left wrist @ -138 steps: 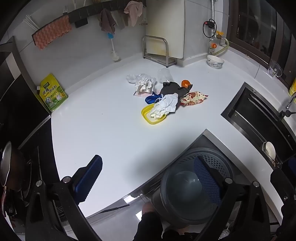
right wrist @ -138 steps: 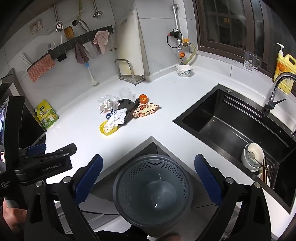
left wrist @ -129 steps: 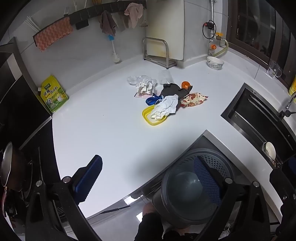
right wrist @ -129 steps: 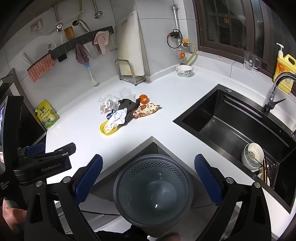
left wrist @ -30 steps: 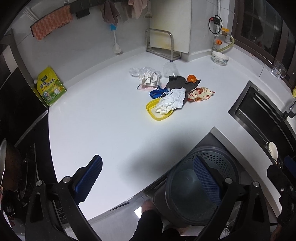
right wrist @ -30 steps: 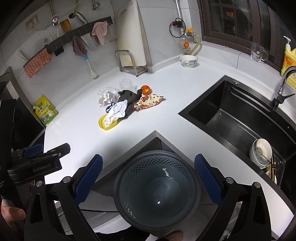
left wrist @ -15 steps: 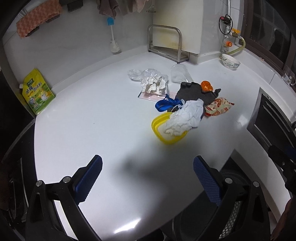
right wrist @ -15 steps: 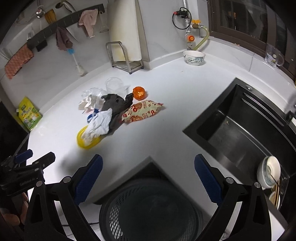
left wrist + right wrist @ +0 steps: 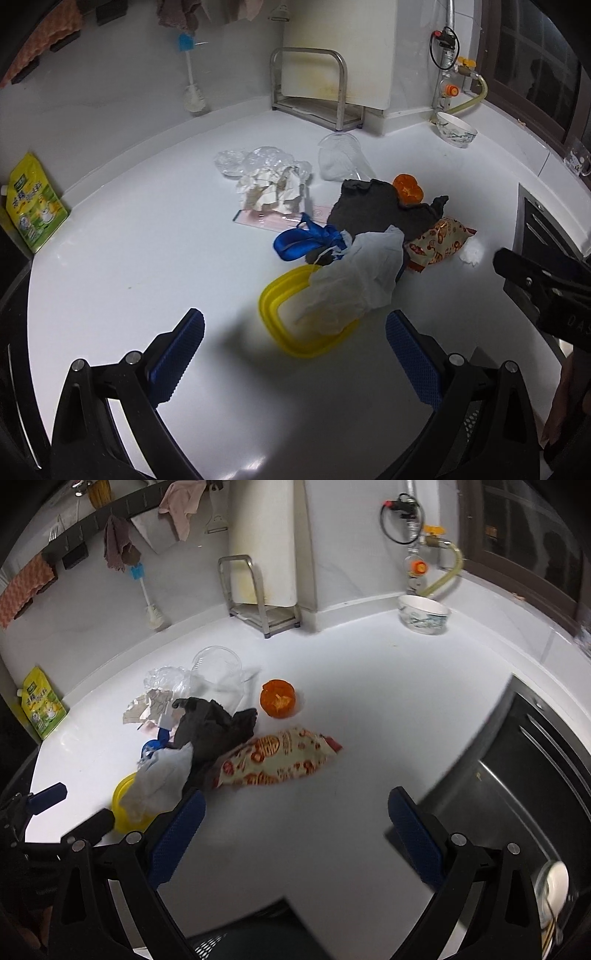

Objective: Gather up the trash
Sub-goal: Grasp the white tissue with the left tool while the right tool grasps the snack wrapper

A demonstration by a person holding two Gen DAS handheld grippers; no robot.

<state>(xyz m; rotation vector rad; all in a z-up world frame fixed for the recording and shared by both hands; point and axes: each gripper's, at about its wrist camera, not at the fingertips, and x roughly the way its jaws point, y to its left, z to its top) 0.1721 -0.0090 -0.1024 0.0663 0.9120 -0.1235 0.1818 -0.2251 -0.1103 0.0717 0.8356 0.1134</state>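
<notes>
At the middle of the white bench (image 9: 129, 258), your trash pile: round yellow plastic lid (image 9: 291, 325), red-patterned snack packet (image 9: 275, 762). Your left gripper (image 9: 293, 345) and right gripper (image 9: 295, 825) hover spread wide, holding nothing.

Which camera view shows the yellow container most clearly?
The left wrist view: the yellow container lies near the centre, only partly covered by a white cloth. The right wrist view shows just a yellow edge.

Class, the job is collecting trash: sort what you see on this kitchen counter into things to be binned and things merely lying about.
To bin: snack wrapper, orange peel, crumpled paper, clear plastic cup, white tissue.

Lying about: patterned bowl, green-yellow pouch, bottle brush, metal rack.
</notes>
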